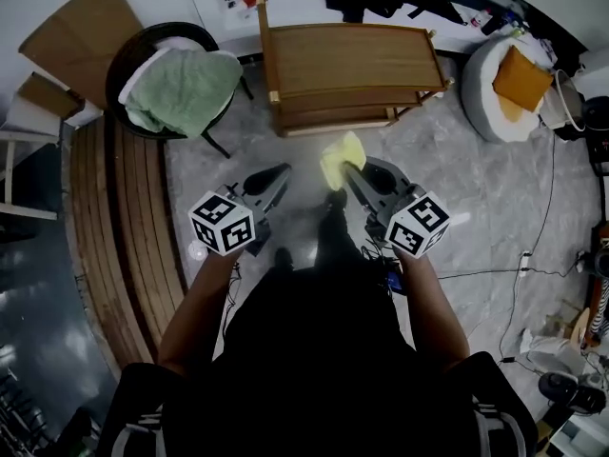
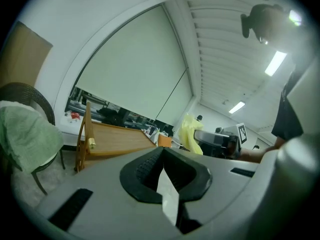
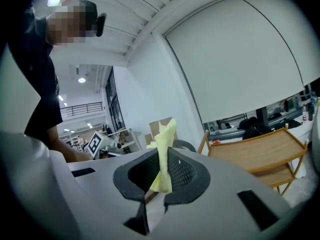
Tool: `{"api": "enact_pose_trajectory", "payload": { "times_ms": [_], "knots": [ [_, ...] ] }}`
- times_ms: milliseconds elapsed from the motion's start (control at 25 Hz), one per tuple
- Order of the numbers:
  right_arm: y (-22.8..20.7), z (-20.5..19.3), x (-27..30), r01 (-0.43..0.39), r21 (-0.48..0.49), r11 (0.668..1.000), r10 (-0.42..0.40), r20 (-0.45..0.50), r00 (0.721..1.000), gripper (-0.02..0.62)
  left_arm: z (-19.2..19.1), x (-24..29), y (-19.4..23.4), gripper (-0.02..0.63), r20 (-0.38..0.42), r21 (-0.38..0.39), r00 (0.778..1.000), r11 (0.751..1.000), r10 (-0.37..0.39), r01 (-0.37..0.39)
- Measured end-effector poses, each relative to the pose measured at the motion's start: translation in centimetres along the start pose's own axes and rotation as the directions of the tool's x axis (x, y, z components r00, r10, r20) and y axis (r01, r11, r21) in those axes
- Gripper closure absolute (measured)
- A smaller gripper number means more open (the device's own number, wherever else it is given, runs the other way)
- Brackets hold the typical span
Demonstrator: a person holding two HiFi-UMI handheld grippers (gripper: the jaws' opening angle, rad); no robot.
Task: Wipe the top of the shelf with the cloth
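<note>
The wooden shelf [image 1: 347, 57] stands ahead of me on the marble floor, its flat top bare; it also shows in the left gripper view [image 2: 117, 138] and the right gripper view [image 3: 260, 151]. My right gripper [image 1: 348, 169] [image 3: 161, 171] is shut on a yellow cloth [image 1: 341, 158] [image 3: 162, 154], which sticks up from its jaws, short of the shelf's near edge. The left gripper view catches that cloth [image 2: 189, 134] from the side. My left gripper [image 1: 283, 171] [image 2: 162, 166] is held level beside it, jaws closed together with nothing in them.
A dark round chair draped with a green towel [image 1: 181, 89] stands left of the shelf. Curved wooden slats [image 1: 124, 217] run along the left. A white beanbag with an orange cushion [image 1: 519, 79] sits at right, and cables [image 1: 533, 255] trail over the floor.
</note>
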State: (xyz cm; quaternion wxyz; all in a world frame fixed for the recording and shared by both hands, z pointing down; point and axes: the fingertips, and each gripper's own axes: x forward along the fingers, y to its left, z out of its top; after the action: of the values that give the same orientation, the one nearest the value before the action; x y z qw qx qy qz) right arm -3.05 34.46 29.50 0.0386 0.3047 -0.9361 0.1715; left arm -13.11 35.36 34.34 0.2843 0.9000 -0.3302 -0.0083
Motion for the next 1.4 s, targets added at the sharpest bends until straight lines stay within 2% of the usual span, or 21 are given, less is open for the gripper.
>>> {"api": "enact_pose_trajectory", "payload": {
  "times_ms": [160, 320, 480, 720, 1080, 1240, 1400],
  "knots": [
    [-4.8, 0.8, 2.1, -0.057, 0.029, 0.998, 0.057, -0.007, 0.998, 0.549, 1.2, 3.7, 2.7, 0.594, -0.024, -0.014, 0.998, 0.998, 0.063, -0.063],
    [-9.8, 2.2, 3.9, -0.116, 0.044, 0.992, 0.118, -0.037, 0.992, 0.549, 3.1, 7.6, 5.0, 0.594, -0.021, -0.065, 0.99, 0.988, 0.138, -0.139],
    [-14.5, 4.1, 4.9, -0.168, 0.061, 0.984, 0.171, -0.041, 0.984, 0.549, 5.1, 11.5, 6.8, 0.594, -0.035, -0.064, 0.977, 0.975, 0.209, -0.211],
    [-19.7, 6.9, 7.7, -0.212, 0.072, 0.975, 0.215, -0.034, 0.976, 0.549, 9.4, 15.3, 9.2, 0.594, -0.013, -0.068, 0.959, 0.957, 0.282, -0.282],
    [-23.9, 7.7, 13.9, -0.211, 0.115, 0.971, 0.221, -0.082, 0.972, 0.549, 13.4, 17.3, 14.1, 0.594, 0.015, -0.078, 0.929, 0.926, 0.371, -0.369],
    [-24.9, 7.4, 18.9, -0.201, 0.141, 0.97, 0.217, -0.115, 0.969, 0.549, 14.5, 17.3, 18.5, 0.594, 0.002, -0.106, 0.92, 0.915, 0.393, -0.39],
    [-26.9, 6.8, 24.5, -0.145, 0.186, 0.972, 0.175, -0.158, 0.972, 0.549, 15.9, 17.7, 22.8, 0.594, -0.009, -0.13, 0.916, 0.908, 0.401, -0.398]
  ]
}}
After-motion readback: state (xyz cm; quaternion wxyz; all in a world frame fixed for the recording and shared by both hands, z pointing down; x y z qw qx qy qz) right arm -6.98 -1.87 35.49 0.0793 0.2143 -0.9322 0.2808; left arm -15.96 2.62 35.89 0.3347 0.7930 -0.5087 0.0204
